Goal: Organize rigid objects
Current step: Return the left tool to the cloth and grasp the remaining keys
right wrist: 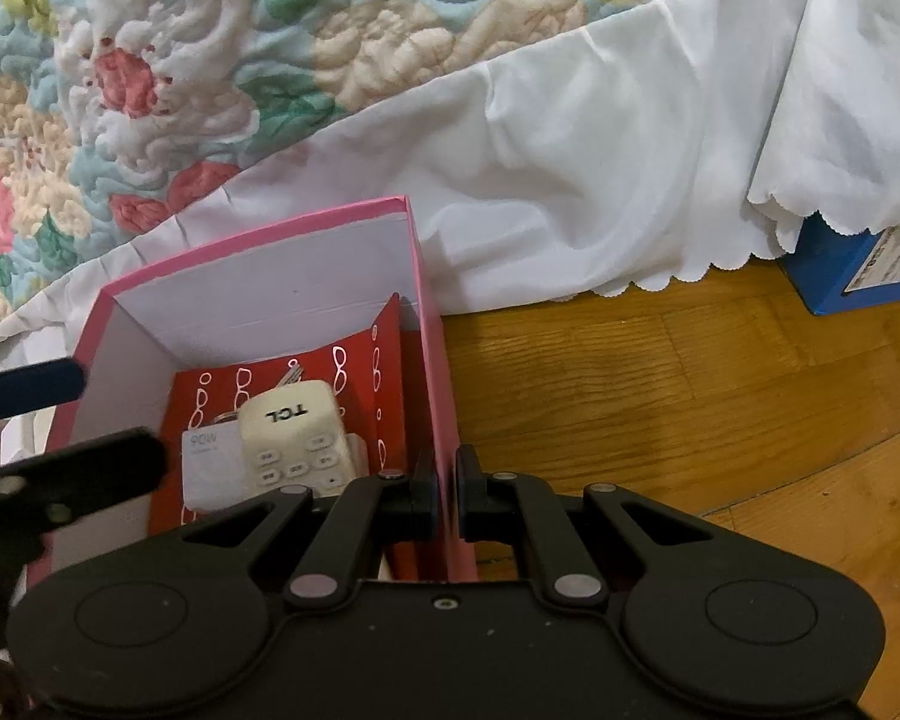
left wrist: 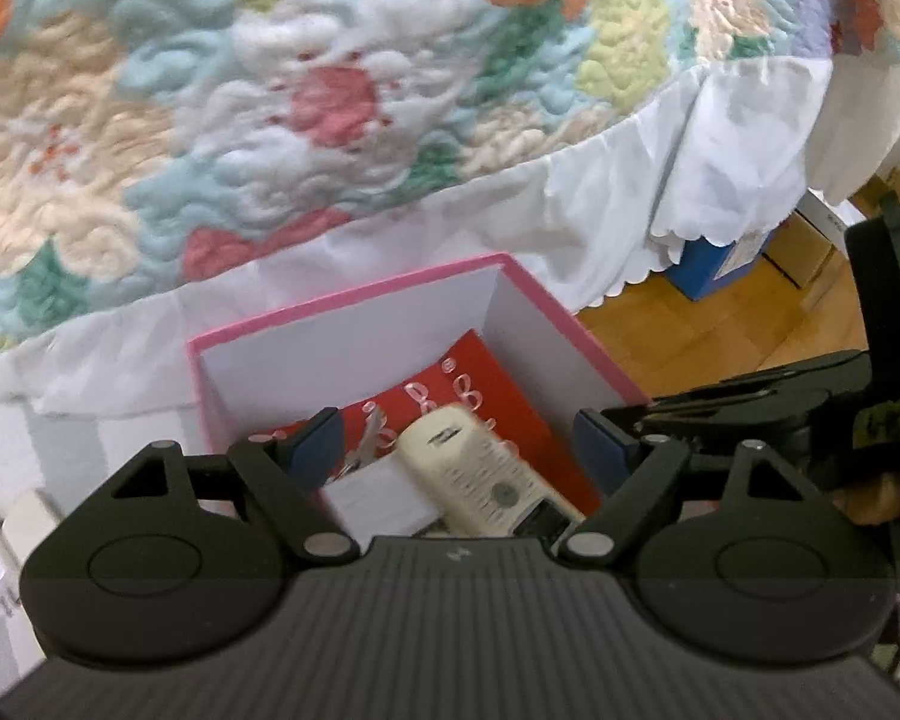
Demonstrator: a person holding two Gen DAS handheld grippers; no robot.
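On the wooden floor (right wrist: pixel 660 372), right against the white bed skirt (right wrist: pixel 600 180) under a flowered quilt (left wrist: pixel 270 90), stands a pink box (right wrist: pixel 429 324) with white inner walls. Inside it a cream remote control (right wrist: pixel 297 438) marked TCL lies on a red glasses case (right wrist: pixel 354 360), beside a white charger block (right wrist: pixel 210 462); something metal, perhaps keys, shows at the remote's far end. The left gripper (left wrist: pixel 459 450) hangs over the open box, its jaws spread wide and free of the remote below them. The right gripper (right wrist: pixel 447 492) is clenched on the box's right wall, one finger inside, one outside. A blue box (right wrist: pixel 858 270) sits farther right, partly under the skirt.
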